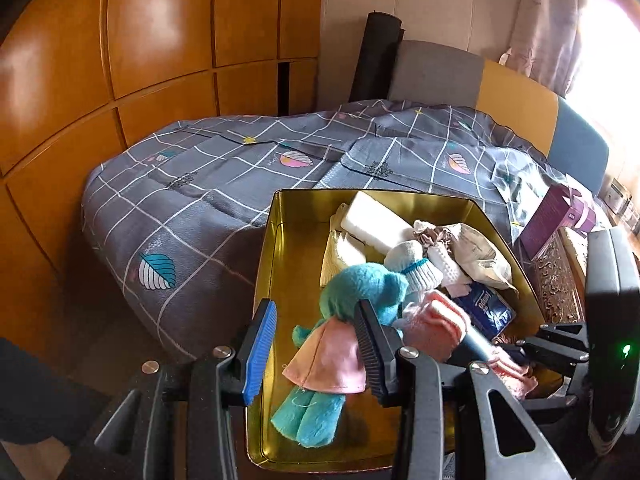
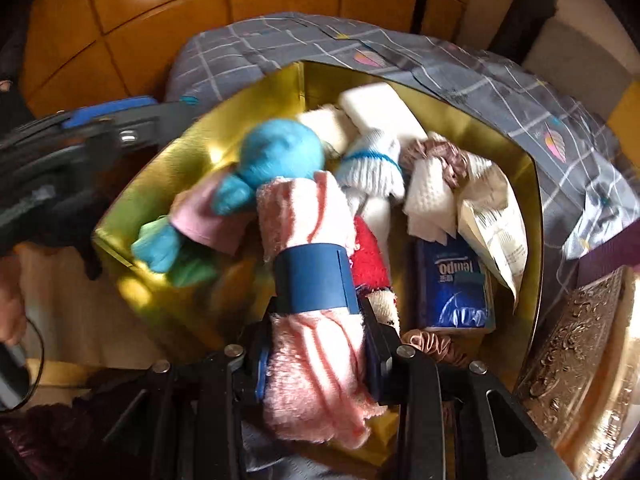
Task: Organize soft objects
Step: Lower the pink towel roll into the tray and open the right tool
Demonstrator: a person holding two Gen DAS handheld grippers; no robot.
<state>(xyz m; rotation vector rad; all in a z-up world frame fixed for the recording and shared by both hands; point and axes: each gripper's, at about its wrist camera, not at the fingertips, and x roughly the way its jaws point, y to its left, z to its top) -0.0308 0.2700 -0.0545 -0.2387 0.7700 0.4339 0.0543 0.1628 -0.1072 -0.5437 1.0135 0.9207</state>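
A rolled pink towel (image 2: 316,356) with a blue band sits clamped between the right tool's (image 2: 318,364) fingers, over the near end of the gold tin (image 2: 516,184). Ahead and left lies a teal plush toy (image 1: 360,288), straddled by the left tool (image 1: 316,344), whose fingers are spread wide, gripping nothing. Beyond the tin lies a grey checked bedspread (image 1: 200,200).
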